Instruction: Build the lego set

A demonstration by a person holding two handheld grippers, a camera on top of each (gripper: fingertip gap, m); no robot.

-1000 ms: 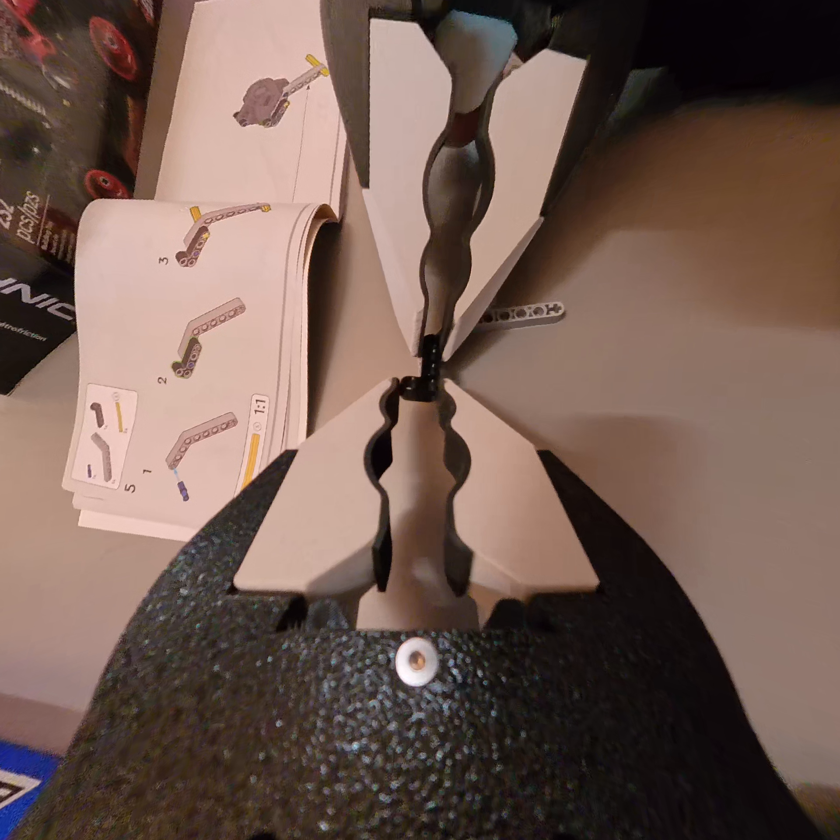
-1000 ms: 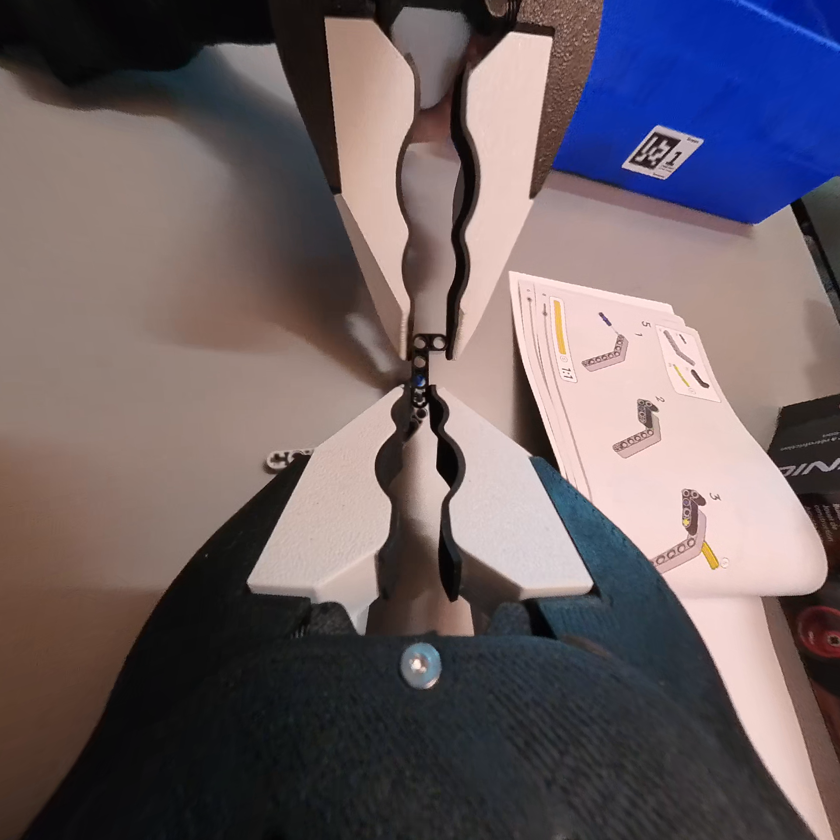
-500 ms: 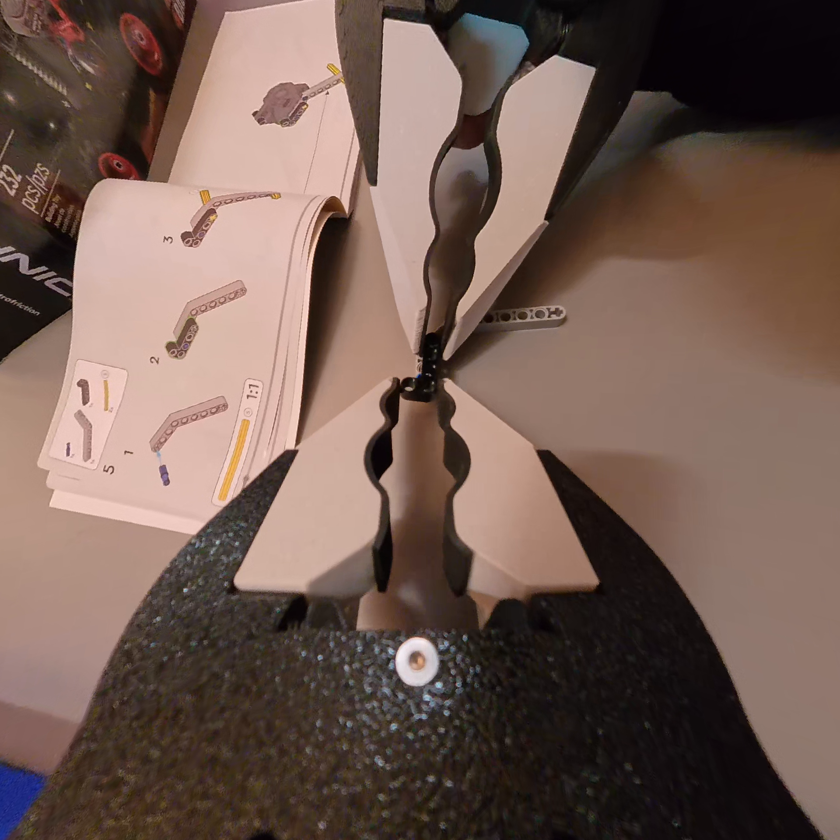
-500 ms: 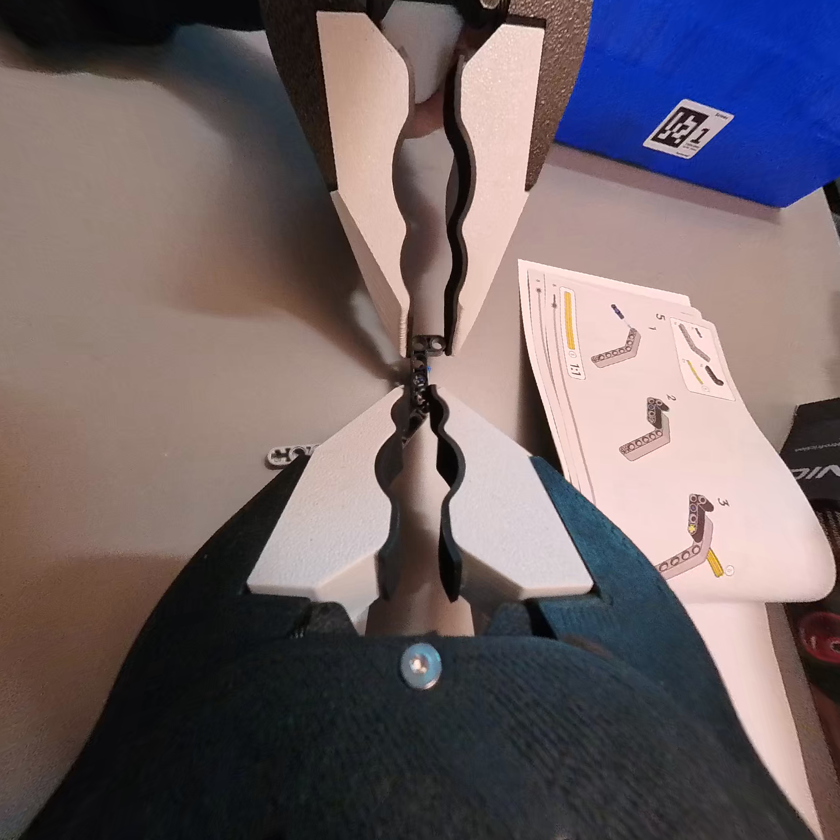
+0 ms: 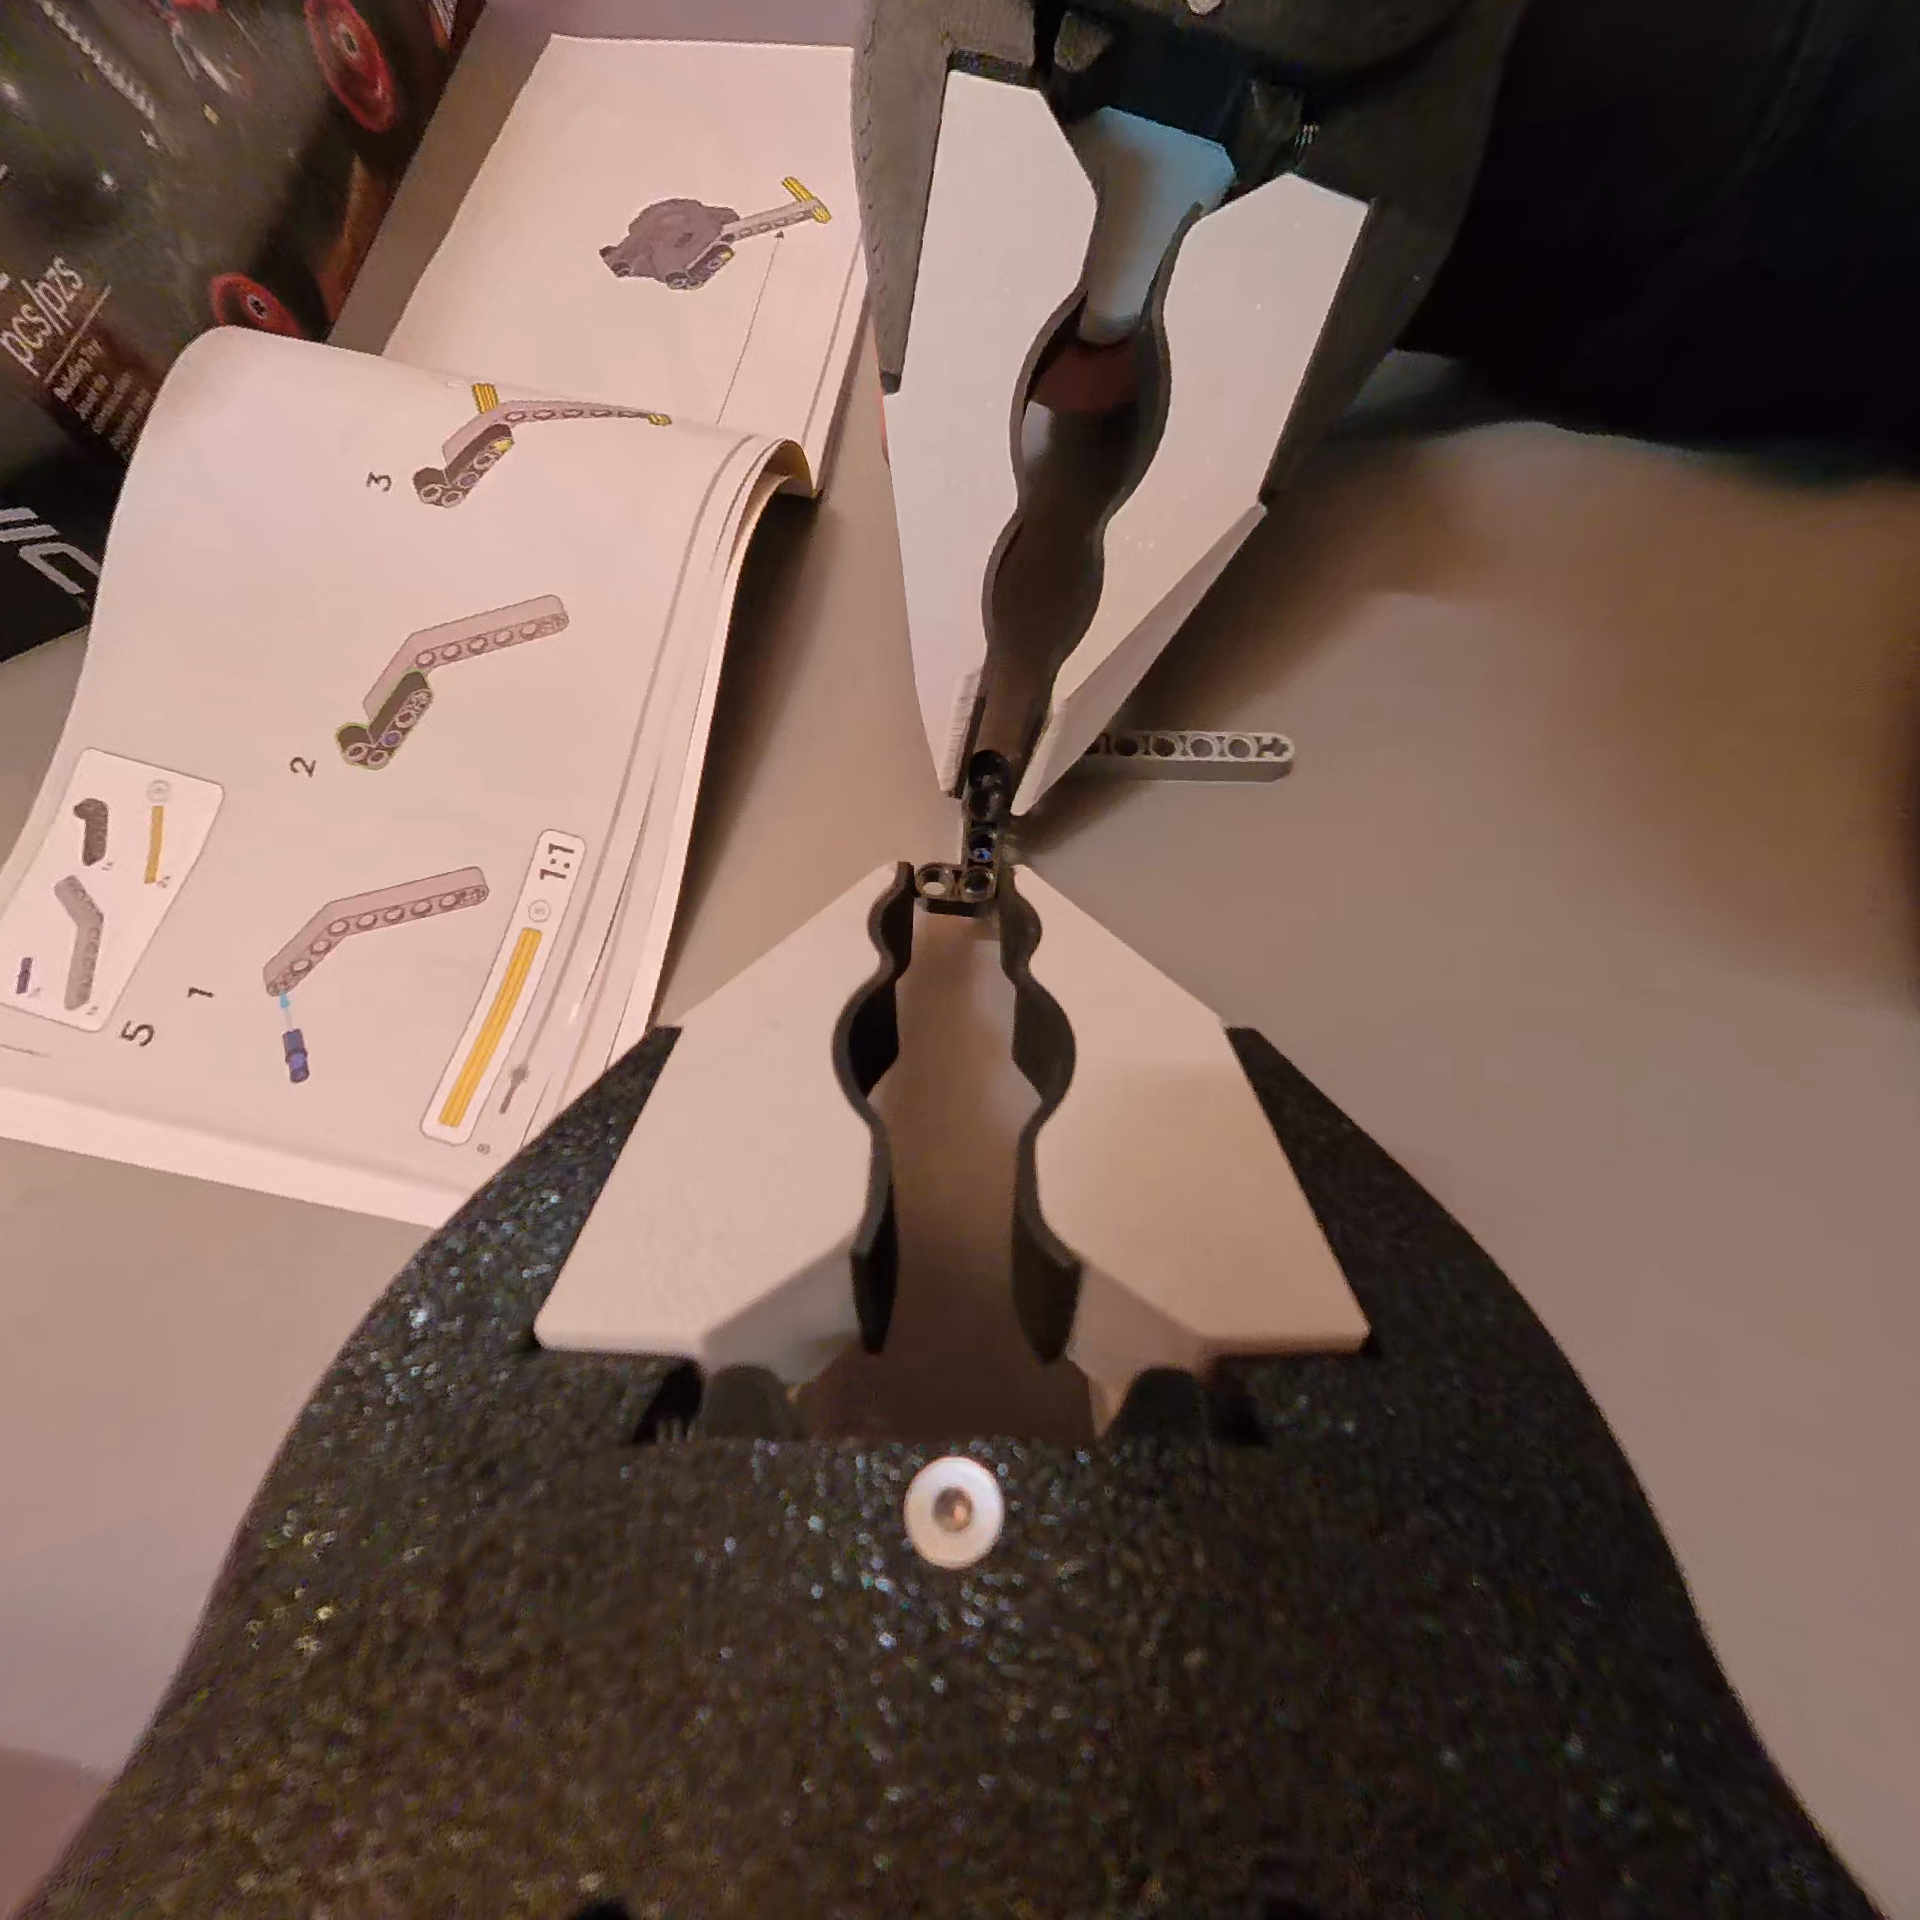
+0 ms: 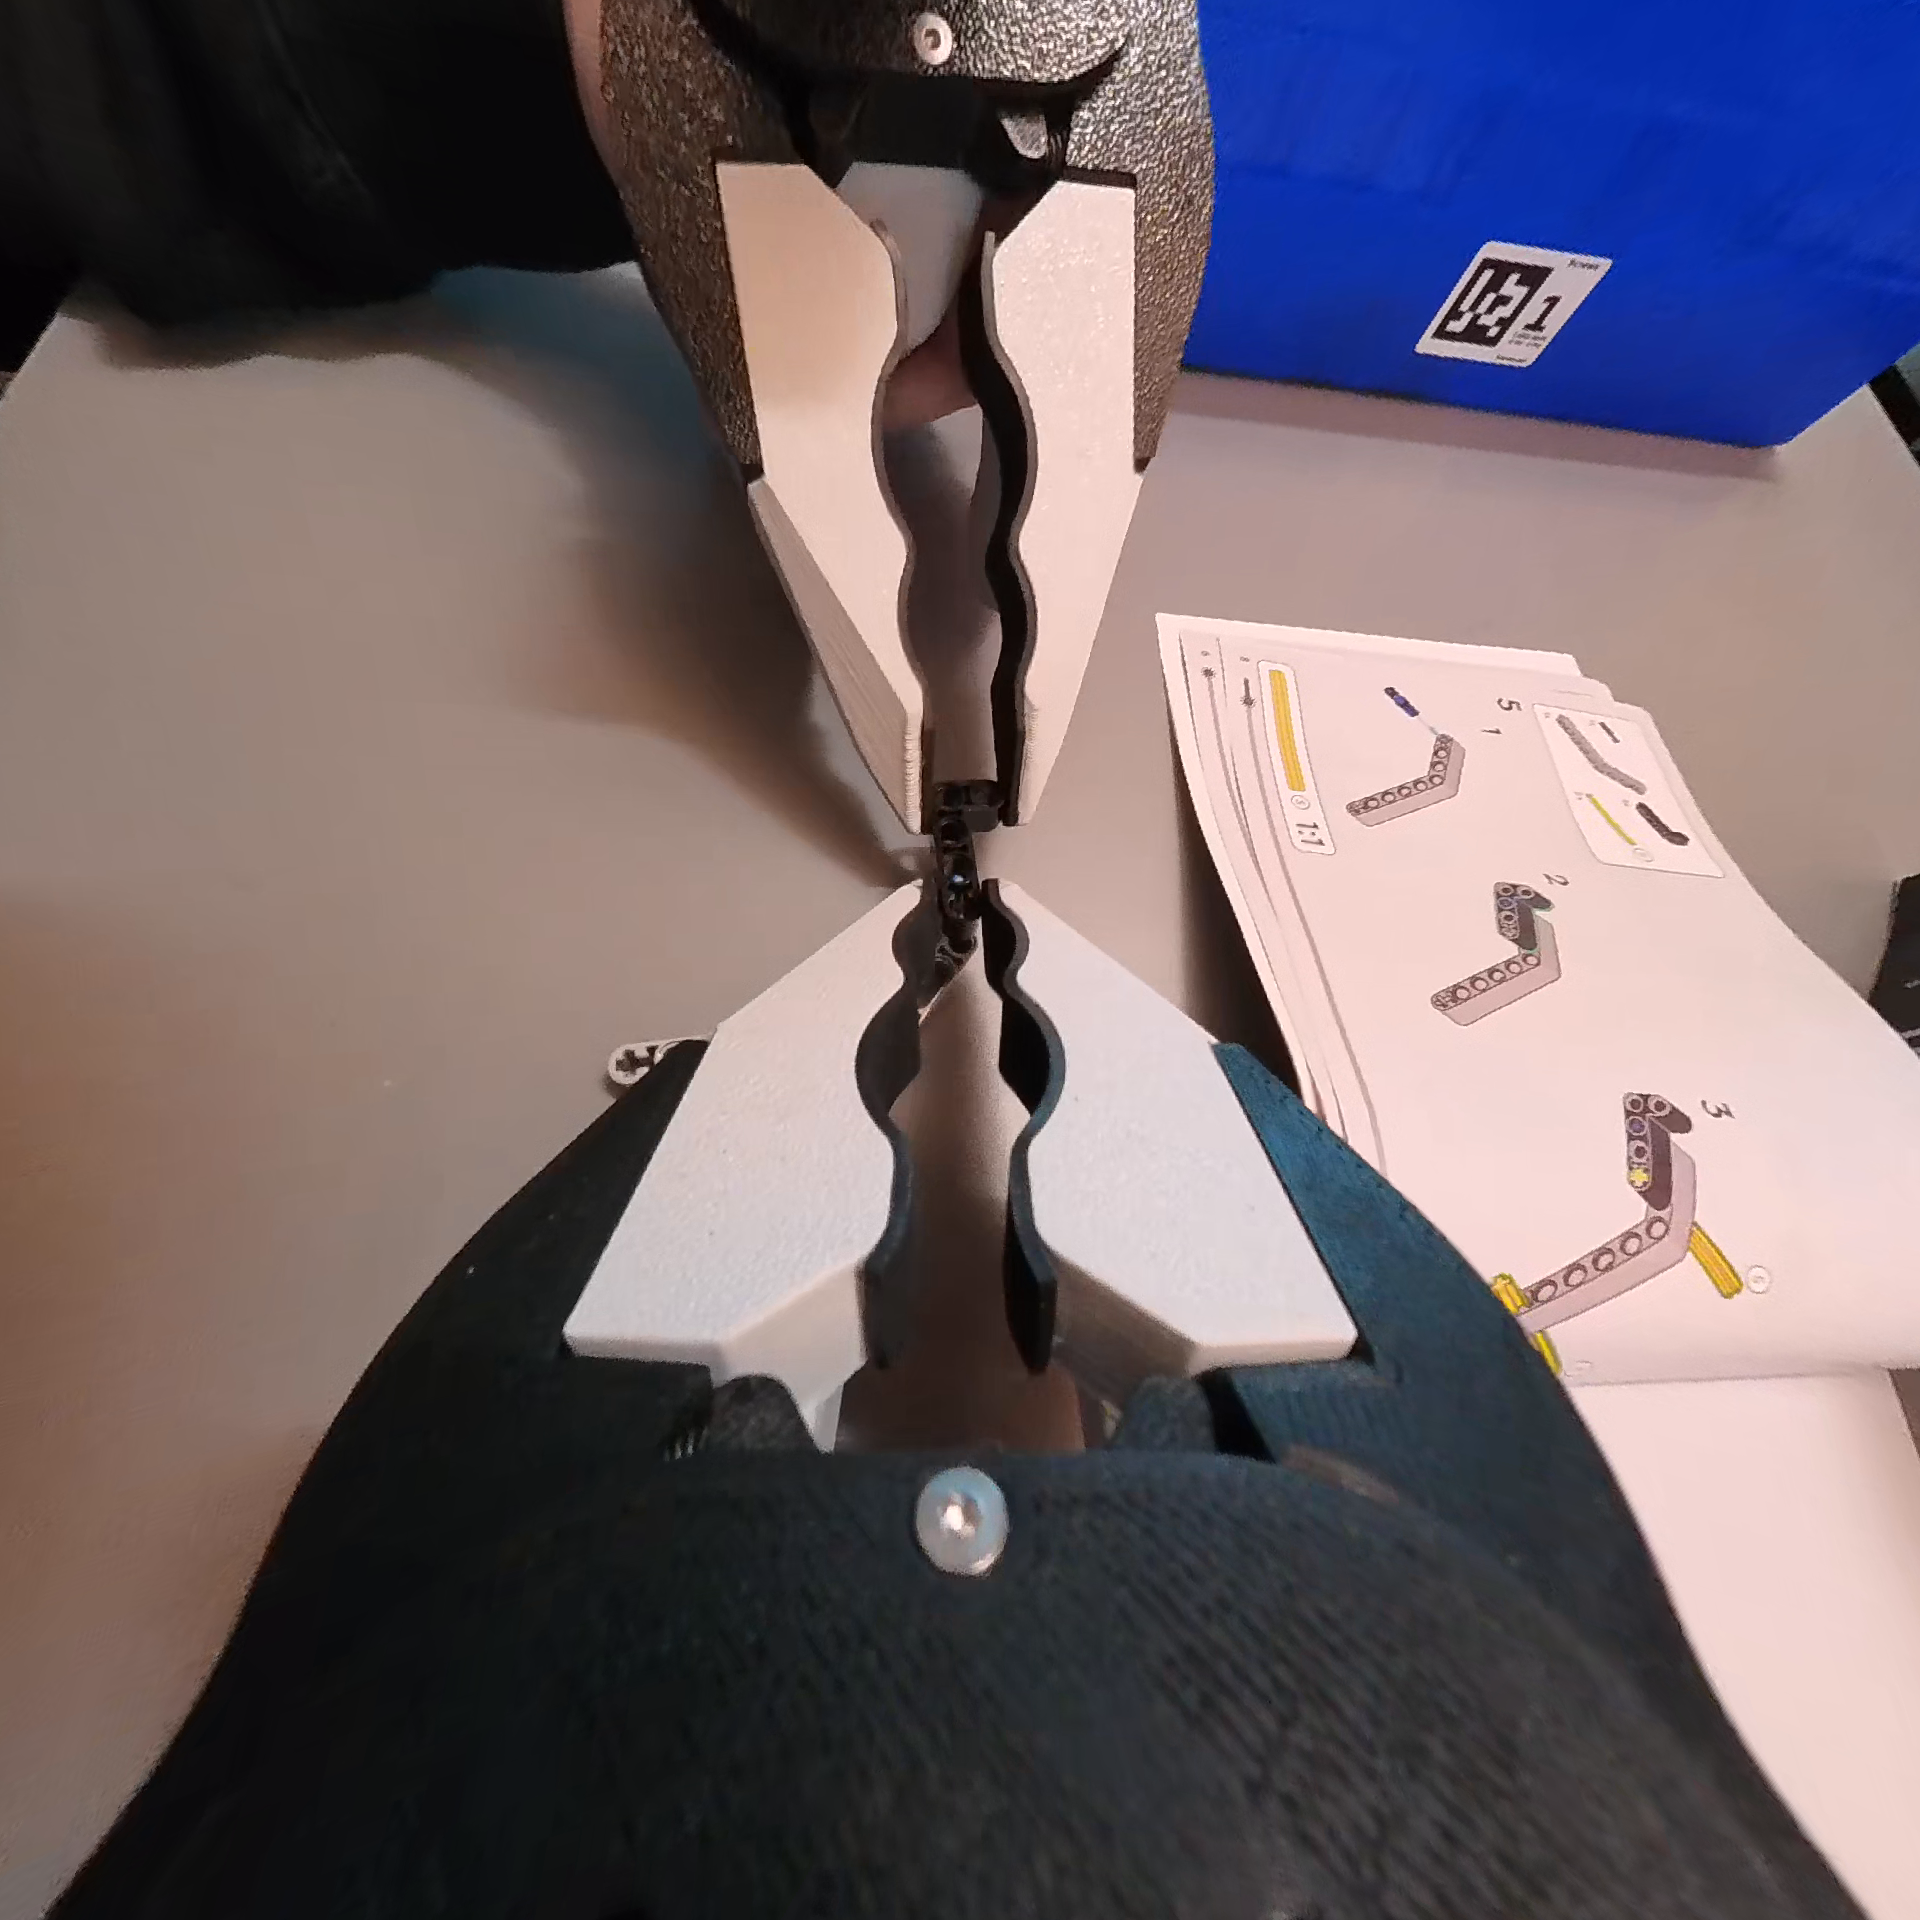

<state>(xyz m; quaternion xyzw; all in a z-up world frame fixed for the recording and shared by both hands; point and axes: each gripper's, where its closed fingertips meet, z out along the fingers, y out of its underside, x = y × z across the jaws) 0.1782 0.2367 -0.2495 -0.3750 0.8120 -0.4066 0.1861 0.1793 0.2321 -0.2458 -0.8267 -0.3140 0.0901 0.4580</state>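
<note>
A small black L-shaped beam (image 5: 961,883) with a blue pin (image 5: 982,854) in it hangs above the table between both grippers. My left gripper (image 5: 956,888) is shut on its short two-hole end. My right gripper (image 5: 989,792) comes in from the top of the left wrist view, shut on the other end. In the right wrist view my right gripper (image 6: 956,904) grips the black beam (image 6: 954,868), and my left gripper (image 6: 966,816) meets it tip to tip from above. A grey straight beam (image 5: 1195,746) lies on the table behind them; its end also shows in the right wrist view (image 6: 639,1060).
The open instruction booklet (image 5: 416,727) lies left of the grippers, to the right in the right wrist view (image 6: 1558,987). The dark set box (image 5: 156,156) sits beyond it. A blue bin (image 6: 1558,156) with a tag stands at the back right. The table (image 5: 1558,1039) is grey. My two grippers' fingertips are within a few centimetres of each other.
Both grippers stayed shut tip to tip on the black beam. The beam has twisted, now edge-on in the right wrist view. The pair has shifted slightly over the table.
</note>
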